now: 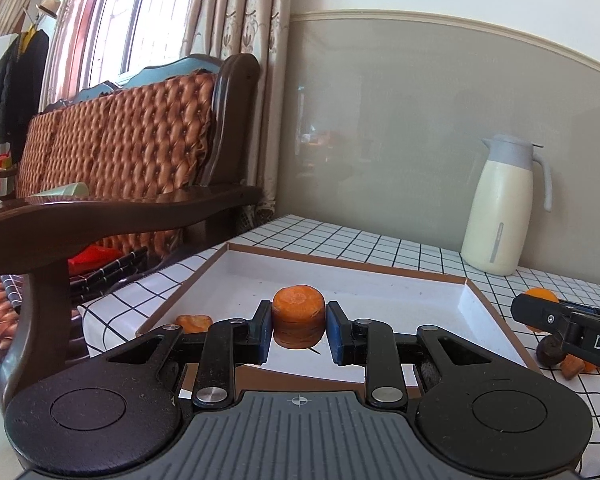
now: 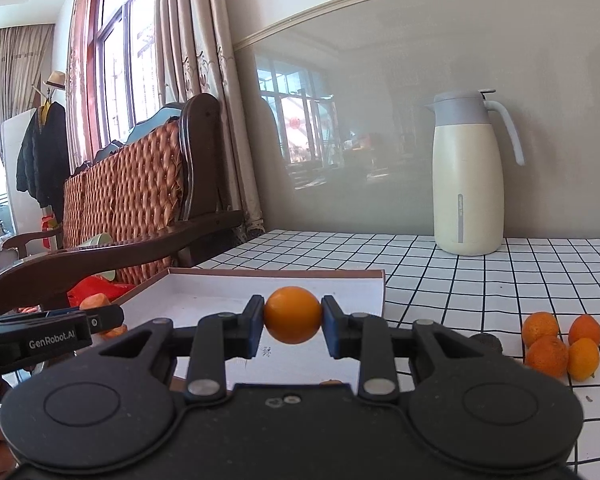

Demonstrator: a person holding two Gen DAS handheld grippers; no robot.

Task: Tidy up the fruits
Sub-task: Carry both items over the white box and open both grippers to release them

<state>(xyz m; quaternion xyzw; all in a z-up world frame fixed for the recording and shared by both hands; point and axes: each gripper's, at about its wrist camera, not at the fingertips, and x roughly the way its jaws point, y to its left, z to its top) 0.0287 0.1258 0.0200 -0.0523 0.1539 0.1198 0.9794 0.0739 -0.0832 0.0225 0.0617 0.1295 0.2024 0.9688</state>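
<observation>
On left tongs (image 2: 100, 322): "GenRobot.AI" (white txt)

A table (image 2: 480, 280) under a white, black-gridded cloth fills the lower right of both views. On it rest a shallow white tray (image 1: 474, 300) at centre, a cream jug (image 2: 468, 184) at upper right, and four oranges (image 2: 560, 346) clustered at lower right.

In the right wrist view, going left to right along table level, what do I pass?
Left gripper with its carrot piece → white tray → small orange held in the right gripper → cream jug further back → cluster of small oranges on the checked cloth.
</observation>
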